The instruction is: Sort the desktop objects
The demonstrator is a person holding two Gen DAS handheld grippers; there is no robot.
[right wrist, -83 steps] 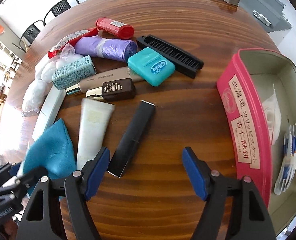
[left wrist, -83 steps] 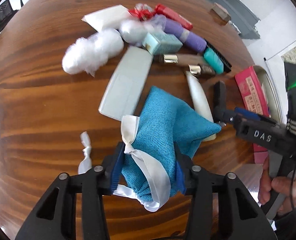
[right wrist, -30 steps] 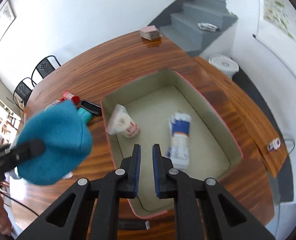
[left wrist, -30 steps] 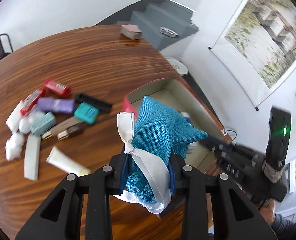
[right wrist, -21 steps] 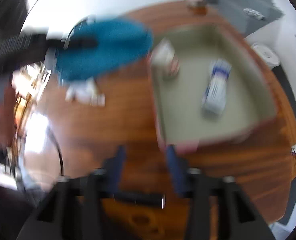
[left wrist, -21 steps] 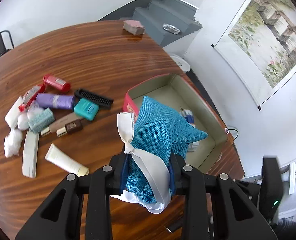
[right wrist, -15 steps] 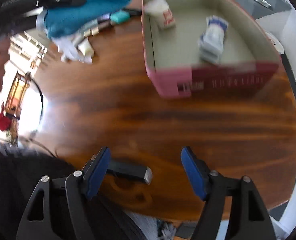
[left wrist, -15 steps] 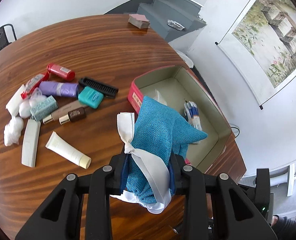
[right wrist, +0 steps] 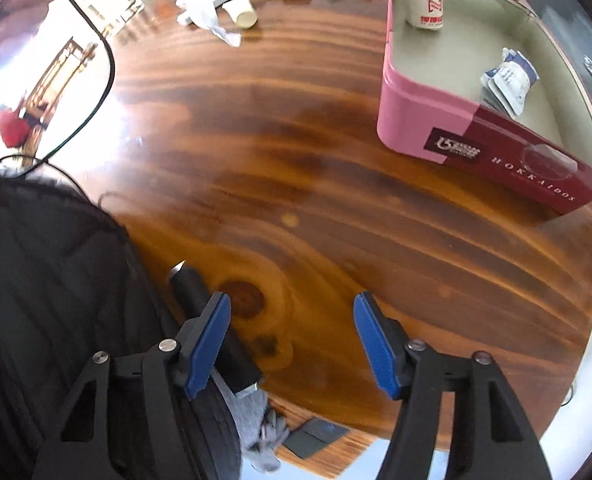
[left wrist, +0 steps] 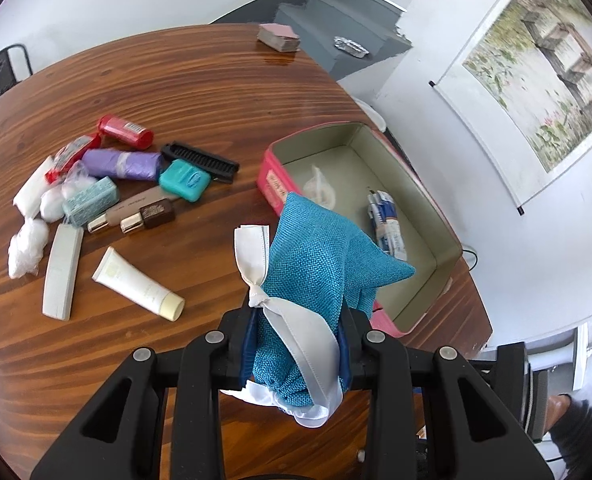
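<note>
Left gripper (left wrist: 298, 344) clamped on blue woven drawstring pouch (left wrist: 320, 264), hanging just short of open pink tin box (left wrist: 270, 178) ahead-right; right gripper (right wrist: 292, 340) closing, empty, slim black stick (right wrist: 212, 332) lengthwise outside its left jaw on table (right wrist: 296, 160).

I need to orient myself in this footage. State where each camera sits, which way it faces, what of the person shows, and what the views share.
Left wrist: on the left gripper, looking down across the table; it grips a blue pouch; a sleeve at lower right.
Right wrist: on the right gripper, aimed steeply at the table edge; jaws closing, nothing between; a dark jacket at left.
Shared: pink tin, pouch, clutter.
</note>
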